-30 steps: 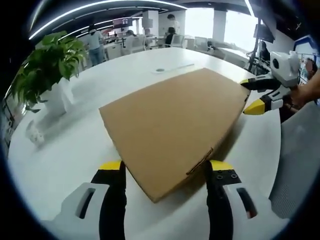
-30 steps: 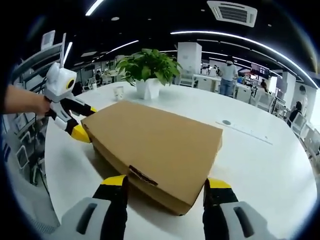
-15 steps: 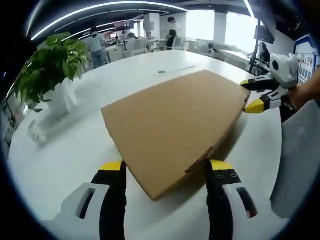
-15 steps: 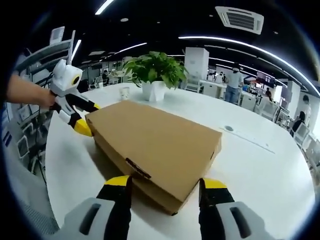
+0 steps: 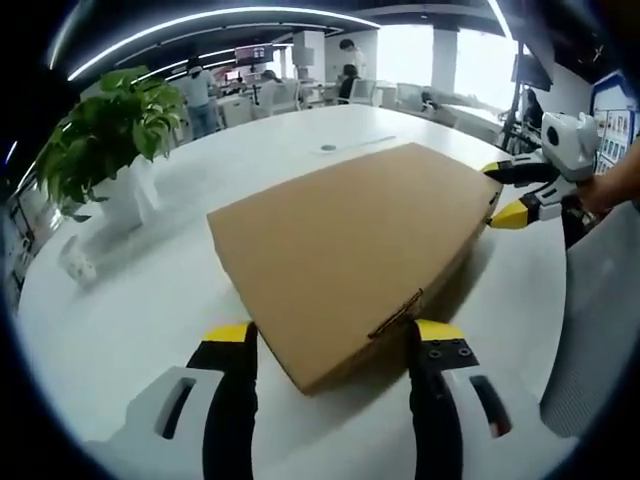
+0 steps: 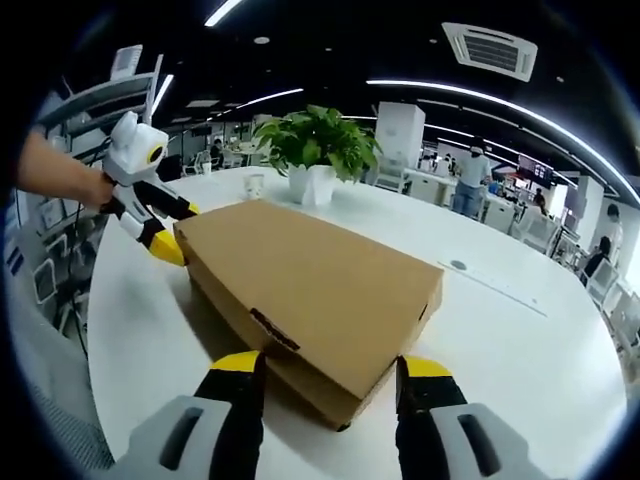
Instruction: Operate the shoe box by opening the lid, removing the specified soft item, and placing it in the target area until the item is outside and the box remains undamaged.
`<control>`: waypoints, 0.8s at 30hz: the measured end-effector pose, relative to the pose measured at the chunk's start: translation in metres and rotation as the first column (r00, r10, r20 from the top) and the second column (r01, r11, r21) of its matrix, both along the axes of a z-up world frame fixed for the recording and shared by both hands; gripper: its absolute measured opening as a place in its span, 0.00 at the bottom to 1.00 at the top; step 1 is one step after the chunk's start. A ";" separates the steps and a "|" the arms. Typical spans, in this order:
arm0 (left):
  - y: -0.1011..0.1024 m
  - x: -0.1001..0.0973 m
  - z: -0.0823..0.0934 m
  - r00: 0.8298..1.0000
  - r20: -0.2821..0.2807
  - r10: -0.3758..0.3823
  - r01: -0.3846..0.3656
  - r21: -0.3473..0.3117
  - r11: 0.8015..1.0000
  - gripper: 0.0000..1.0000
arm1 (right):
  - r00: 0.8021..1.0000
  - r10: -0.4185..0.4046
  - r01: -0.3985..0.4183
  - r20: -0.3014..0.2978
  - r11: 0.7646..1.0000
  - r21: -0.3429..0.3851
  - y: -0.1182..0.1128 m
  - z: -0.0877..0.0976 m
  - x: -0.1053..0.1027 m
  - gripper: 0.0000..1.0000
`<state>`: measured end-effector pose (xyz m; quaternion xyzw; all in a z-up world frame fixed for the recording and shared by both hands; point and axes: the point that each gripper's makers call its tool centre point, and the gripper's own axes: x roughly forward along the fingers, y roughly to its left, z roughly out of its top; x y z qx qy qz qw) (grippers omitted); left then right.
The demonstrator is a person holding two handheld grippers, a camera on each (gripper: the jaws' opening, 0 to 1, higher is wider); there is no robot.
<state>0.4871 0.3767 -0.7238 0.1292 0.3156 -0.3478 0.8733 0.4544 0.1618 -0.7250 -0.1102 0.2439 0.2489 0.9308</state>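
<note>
A flat brown cardboard shoe box (image 5: 350, 245) lies with its lid down on the white table (image 5: 150, 300). My left gripper (image 5: 335, 338) is open, its yellow-tipped jaws either side of the box's near corner. At the box's far right corner my right gripper (image 5: 505, 192) is open too, one jaw above the edge and one below. In the right gripper view the same box (image 6: 310, 275) has its near corner between the open jaws of my right gripper (image 6: 332, 368). My left gripper (image 6: 165, 228), held by a hand, is at the box's far left corner.
A green plant in a white pot (image 5: 105, 150) stands on the table to the left, with a small cup (image 5: 72, 265) near it. A grey chair back (image 5: 600, 300) is at the right. Desks and people are far behind.
Both views have crept slightly closer to the box. The box has stayed in place with its lid down, and both grippers remain open at its corners.
</note>
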 end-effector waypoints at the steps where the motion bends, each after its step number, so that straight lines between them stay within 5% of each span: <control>1: 0.000 0.000 0.000 1.000 -0.001 0.001 -0.001 0.001 1.000 0.60 | 1.000 -0.001 0.001 -0.002 1.000 0.003 0.000 0.000 0.000 0.49; 24: 0.000 -0.002 0.010 1.000 -0.009 0.010 -0.010 0.000 1.000 0.59 | 1.000 -0.010 0.011 -0.018 0.999 0.044 0.000 0.014 -0.002 0.49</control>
